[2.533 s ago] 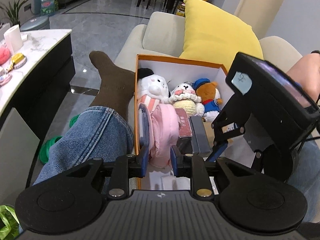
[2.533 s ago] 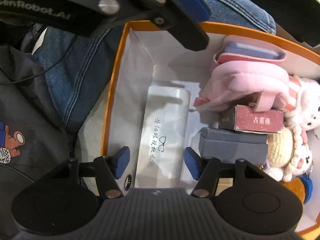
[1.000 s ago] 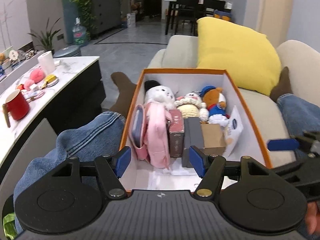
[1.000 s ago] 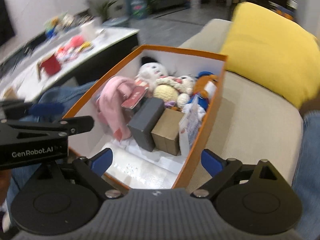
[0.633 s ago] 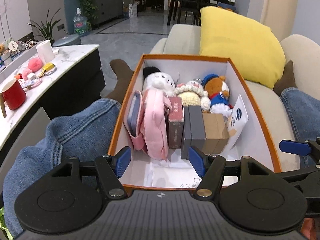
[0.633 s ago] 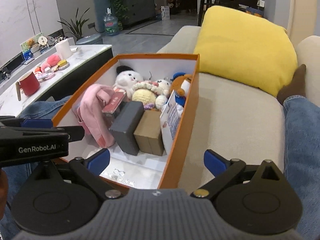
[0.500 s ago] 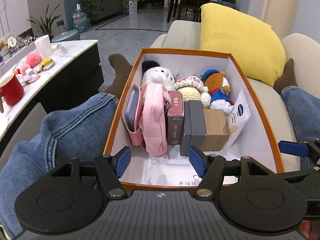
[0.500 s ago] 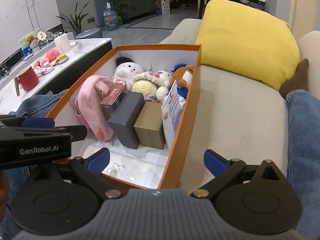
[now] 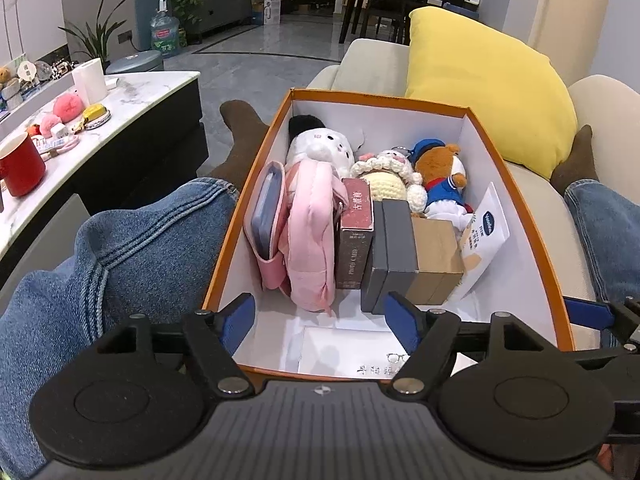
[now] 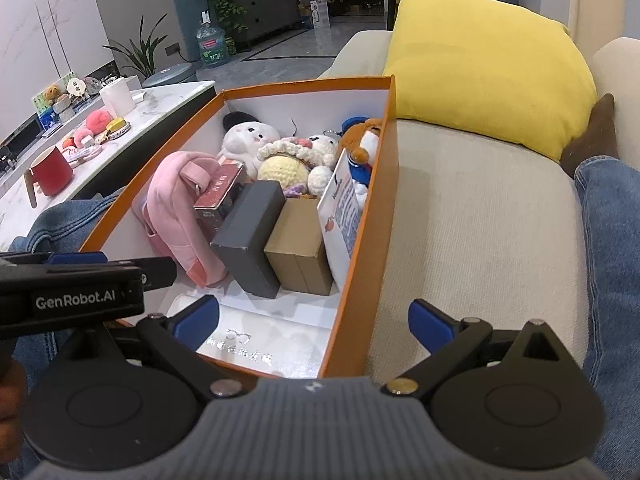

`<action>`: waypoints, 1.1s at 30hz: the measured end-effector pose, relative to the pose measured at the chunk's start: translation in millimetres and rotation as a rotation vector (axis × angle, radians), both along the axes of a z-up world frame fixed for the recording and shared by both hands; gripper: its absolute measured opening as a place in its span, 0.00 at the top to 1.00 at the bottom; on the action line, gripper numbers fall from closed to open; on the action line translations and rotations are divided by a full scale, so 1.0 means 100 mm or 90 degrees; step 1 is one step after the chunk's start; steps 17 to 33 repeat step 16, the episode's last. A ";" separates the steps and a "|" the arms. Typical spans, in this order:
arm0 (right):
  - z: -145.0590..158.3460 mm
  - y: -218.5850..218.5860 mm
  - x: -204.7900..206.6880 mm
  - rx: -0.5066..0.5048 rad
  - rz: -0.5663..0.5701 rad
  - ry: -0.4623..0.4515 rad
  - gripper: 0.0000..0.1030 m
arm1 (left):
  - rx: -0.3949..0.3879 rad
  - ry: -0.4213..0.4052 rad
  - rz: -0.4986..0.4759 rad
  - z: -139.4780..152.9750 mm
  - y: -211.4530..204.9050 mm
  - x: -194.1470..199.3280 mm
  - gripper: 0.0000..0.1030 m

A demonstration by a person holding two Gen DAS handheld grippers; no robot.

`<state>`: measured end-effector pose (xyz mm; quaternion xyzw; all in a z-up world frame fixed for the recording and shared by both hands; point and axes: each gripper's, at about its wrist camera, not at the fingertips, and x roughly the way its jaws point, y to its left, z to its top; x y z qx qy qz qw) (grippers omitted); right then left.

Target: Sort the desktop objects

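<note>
An orange box [image 9: 516, 184] with white inner walls sits on the sofa between a person's legs; it also shows in the right wrist view [image 10: 384, 184]. Inside stand a pink pouch [image 9: 310, 220], a dark red card box [image 9: 356, 232], a grey box [image 9: 390, 252], a brown carton [image 9: 434, 248], a white leaflet [image 9: 486, 236], three plush toys [image 9: 384, 176] at the far end and a white glasses case [image 9: 348, 350] lying at the near end. My left gripper [image 9: 320, 322] is open and empty above the box's near edge. My right gripper [image 10: 314, 320] is open and empty, astride the box's near right corner.
A yellow cushion [image 9: 488, 88] leans on the beige sofa [image 10: 472, 220] behind the box. Jeans-clad legs [image 9: 120, 248] lie on both sides. A marble-topped table [image 9: 120, 96] at the left carries a red mug [image 9: 20, 164], a paper roll and small items.
My left gripper let go of the pink pouch, opened and drew back over the near edge. My right gripper rose out of the box and moved to its right corner, opening wider.
</note>
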<state>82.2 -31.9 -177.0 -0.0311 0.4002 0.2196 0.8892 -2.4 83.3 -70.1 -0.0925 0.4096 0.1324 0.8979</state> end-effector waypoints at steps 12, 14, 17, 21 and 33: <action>0.00 -0.03 0.01 0.008 -0.014 0.018 0.02 | 0.003 -0.004 -0.015 0.03 -0.05 0.04 0.15; 0.00 -0.03 0.02 0.013 -0.015 0.022 0.02 | 0.005 -0.004 -0.014 0.03 -0.06 0.04 0.15; 0.00 -0.03 0.01 0.013 -0.015 0.021 0.02 | 0.009 -0.004 -0.012 0.04 -0.07 0.05 0.15; 0.00 -0.03 0.01 0.013 -0.015 0.021 0.02 | 0.009 -0.004 -0.012 0.04 -0.07 0.05 0.15; 0.00 -0.03 0.01 0.013 -0.015 0.021 0.02 | 0.009 -0.004 -0.012 0.04 -0.07 0.05 0.15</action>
